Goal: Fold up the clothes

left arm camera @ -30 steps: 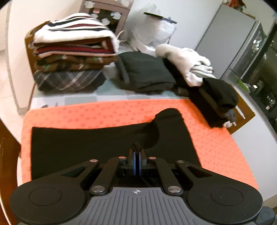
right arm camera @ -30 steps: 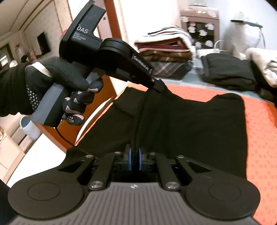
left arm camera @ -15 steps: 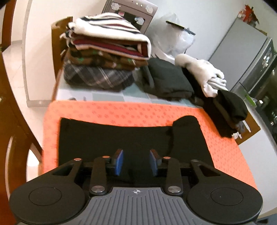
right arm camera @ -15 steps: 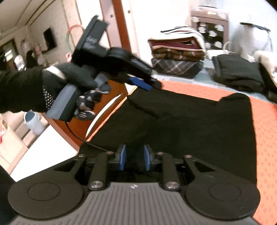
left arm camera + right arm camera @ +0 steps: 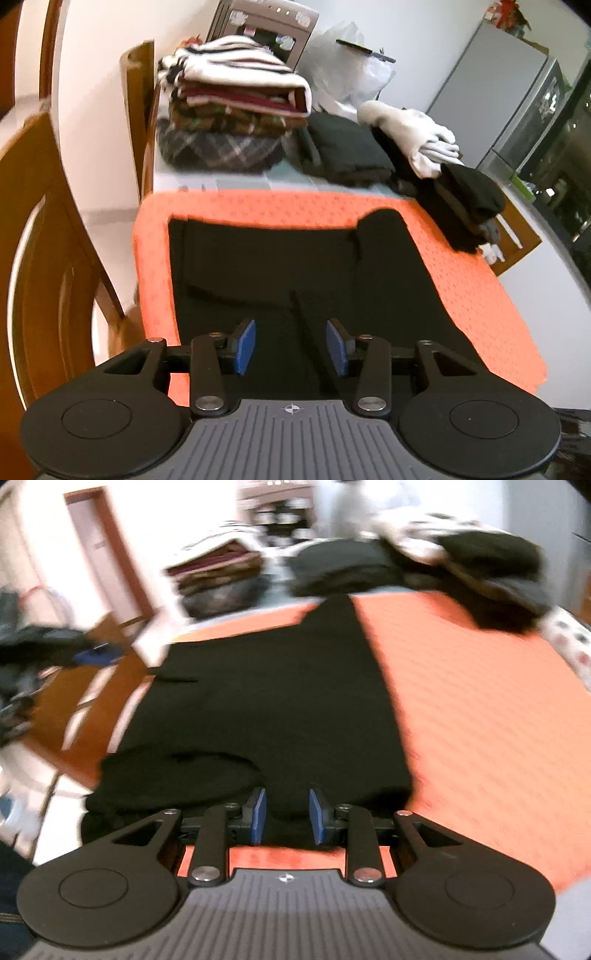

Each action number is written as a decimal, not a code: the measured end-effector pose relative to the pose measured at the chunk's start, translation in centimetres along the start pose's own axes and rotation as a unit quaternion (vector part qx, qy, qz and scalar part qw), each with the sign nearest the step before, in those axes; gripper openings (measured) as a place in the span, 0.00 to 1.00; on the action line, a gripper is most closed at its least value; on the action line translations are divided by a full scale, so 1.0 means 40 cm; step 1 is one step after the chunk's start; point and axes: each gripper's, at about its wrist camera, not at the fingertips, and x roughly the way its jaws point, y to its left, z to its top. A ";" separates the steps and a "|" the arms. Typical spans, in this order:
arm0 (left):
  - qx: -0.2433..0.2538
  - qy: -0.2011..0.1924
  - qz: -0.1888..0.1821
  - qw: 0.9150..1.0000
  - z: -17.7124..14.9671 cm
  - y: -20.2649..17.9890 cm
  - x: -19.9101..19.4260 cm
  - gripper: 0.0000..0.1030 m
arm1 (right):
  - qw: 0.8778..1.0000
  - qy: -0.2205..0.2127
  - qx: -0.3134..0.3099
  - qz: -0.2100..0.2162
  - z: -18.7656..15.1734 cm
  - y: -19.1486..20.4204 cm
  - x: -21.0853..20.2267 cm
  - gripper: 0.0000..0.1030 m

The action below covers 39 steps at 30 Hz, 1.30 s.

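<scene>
Hanging over the near edge of a black garment (image 5: 295, 266), the left claw (image 5: 291, 345) has its blue pads spread apart, with nothing pinched between them. Its jaws have just been opening. The right claw (image 5: 285, 814) is spread too, a bit less wide, and its jaws have also just been opening; the black cloth lies under the gap, not squeezed. The garment lies flat on an orange mat (image 5: 476, 280) on the surface. Past the mat sits a tall pile of folded clothes (image 5: 232, 118), with a dark folded piece (image 5: 347, 151) and a white bundle (image 5: 410, 136) beside it. The right view is blurry.
</scene>
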 end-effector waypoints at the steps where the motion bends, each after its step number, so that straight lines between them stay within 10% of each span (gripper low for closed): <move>1: -0.002 0.004 -0.001 1.000 -0.015 -0.005 -0.006 0.45 | 1.000 -0.003 0.009 -0.015 -0.018 -0.018 -0.002 0.29; 13: 0.042 0.024 0.006 0.999 -0.112 -0.068 -0.157 0.52 | 0.999 -0.035 0.026 0.007 -0.063 -0.104 0.171 0.29; 22: 0.073 -0.014 -0.006 0.997 -0.031 -0.021 -0.218 0.67 | 0.988 -0.078 0.064 -0.116 -0.073 -0.103 0.117 0.32; 39: 0.215 0.016 -0.138 0.967 0.299 0.223 0.002 0.83 | 0.969 -0.124 0.095 -0.192 -0.173 0.448 -0.026 0.47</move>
